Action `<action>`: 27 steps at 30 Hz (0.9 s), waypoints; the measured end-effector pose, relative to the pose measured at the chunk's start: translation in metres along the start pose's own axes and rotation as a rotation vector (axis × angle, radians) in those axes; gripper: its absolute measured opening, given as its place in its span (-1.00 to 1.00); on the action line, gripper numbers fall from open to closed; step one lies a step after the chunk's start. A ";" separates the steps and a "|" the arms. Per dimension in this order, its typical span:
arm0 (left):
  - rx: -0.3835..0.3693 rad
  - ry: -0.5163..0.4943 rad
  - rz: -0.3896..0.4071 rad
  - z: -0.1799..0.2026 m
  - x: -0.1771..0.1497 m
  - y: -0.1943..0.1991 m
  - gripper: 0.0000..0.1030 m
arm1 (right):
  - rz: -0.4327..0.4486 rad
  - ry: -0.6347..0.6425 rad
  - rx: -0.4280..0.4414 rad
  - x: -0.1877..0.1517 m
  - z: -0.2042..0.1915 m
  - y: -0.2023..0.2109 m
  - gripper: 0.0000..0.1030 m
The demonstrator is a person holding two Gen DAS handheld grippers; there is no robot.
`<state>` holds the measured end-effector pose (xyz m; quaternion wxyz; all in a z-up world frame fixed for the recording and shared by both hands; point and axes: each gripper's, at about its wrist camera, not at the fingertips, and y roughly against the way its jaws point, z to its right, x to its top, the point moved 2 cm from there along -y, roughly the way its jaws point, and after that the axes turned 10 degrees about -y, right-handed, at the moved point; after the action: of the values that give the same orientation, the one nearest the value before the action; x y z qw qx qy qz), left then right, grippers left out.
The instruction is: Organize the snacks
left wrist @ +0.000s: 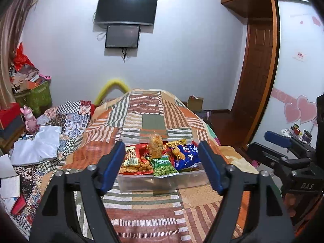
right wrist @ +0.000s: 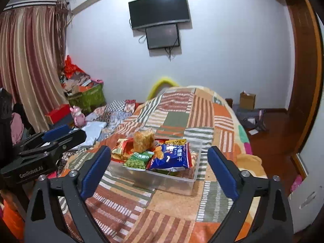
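A clear plastic box (left wrist: 162,184) stands on the patchwork bedspread, also in the right wrist view (right wrist: 172,182). It holds several snack packs: a red pack (left wrist: 134,159), a green pea pack (left wrist: 164,168), a blue chip bag (left wrist: 187,157) and a clear bag of orange snacks (left wrist: 155,144). The blue bag (right wrist: 172,158) and green pack (right wrist: 138,160) show in the right view too. My left gripper (left wrist: 162,162) is open and empty, held short of the box. My right gripper (right wrist: 160,170) is open and empty, also short of the box.
The bedspread (left wrist: 154,212) covers the bed. Folded quilts and papers (left wrist: 40,141) lie at the left. A pink toy (left wrist: 30,119) and stacked boxes stand by the curtain. A wooden door and wardrobe (left wrist: 257,70) are at the right. A cardboard box (right wrist: 247,100) sits on the floor.
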<state>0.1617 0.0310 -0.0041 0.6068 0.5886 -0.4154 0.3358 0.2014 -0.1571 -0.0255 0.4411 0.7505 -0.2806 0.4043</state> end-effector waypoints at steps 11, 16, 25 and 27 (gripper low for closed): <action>0.033 -0.018 0.026 0.009 -0.018 0.030 0.75 | 0.025 0.034 -0.037 -0.017 -0.012 0.015 0.99; 0.033 -0.013 0.029 0.008 -0.022 0.034 0.76 | 0.022 0.028 -0.030 -0.022 -0.013 0.017 0.99; 0.029 -0.005 0.025 0.008 -0.026 0.034 0.77 | 0.025 0.029 -0.031 -0.024 -0.013 0.018 0.99; 0.025 -0.003 0.024 0.008 -0.027 0.035 0.77 | 0.026 0.027 -0.030 -0.026 -0.013 0.019 0.99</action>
<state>0.1180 0.0284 -0.0140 0.5947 0.5916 -0.4193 0.3472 0.1689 -0.1525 -0.0355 0.4508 0.7346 -0.2904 0.4157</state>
